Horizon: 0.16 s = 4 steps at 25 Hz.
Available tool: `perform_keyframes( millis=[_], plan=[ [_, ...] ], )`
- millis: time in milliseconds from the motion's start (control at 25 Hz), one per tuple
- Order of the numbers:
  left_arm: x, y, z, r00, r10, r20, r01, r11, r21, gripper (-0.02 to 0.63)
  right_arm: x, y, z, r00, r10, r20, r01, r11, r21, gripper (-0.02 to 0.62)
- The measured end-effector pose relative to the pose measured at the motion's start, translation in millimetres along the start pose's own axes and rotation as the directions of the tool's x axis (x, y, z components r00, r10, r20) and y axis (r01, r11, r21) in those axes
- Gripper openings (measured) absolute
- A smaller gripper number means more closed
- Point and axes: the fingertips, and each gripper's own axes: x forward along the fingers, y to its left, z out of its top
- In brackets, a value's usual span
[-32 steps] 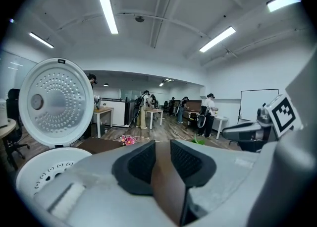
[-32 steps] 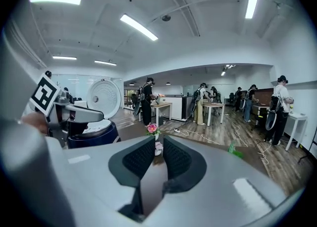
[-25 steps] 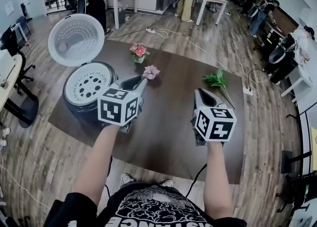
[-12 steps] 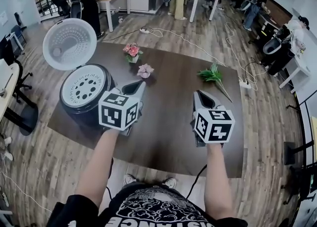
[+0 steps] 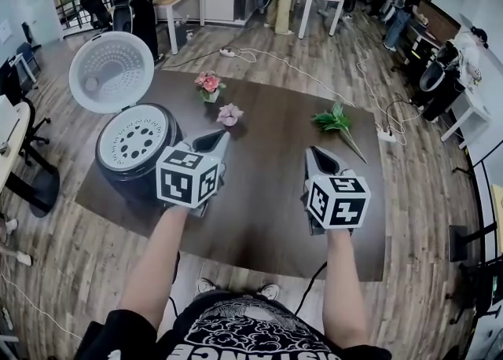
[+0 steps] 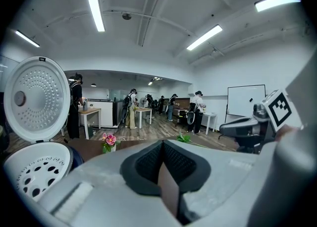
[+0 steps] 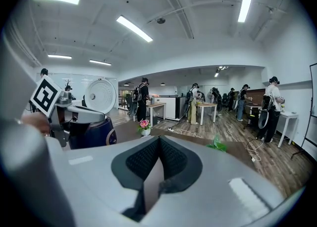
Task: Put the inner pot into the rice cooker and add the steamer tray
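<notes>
Head view has the rice cooker (image 5: 118,171) at the left edge of the tabletop (image 5: 259,225), its lid (image 5: 116,71) swung up and back. A white steamer tray (image 5: 134,140) with holes sits level in the cooker's mouth. The inner pot would lie beneath it and cannot be seen. The tray looks like light, stiff plastic, best taken by its raised rim, since the holed floor gives nothing to pinch. A pot of that kind is likely heavier, smooth and slippery, so its rim is the place for a firm hold. Just beside the cooker's right side, the left gripper (image 5: 215,140) hangs over the tabletop with its jaws together on nothing. Well apart to the right, the right gripper (image 5: 317,157) has its jaws together too, also empty. Both forearms reach forward over the near edge, roughly parallel, with the grippers tipped slightly downward.
</notes>
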Motion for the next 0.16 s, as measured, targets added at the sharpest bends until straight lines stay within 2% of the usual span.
perform_keyframes(
  millis=[160],
  plan=[
    [-0.4, -3.7, -1.4, 1.0, -0.009, 0.0, 0.009, 1.0, 0.0, 0.003, -2.7, -0.3, -1.4, 1.0, -0.001, -0.001, 0.001, 1.0, 0.002, -0.002]
  ],
)
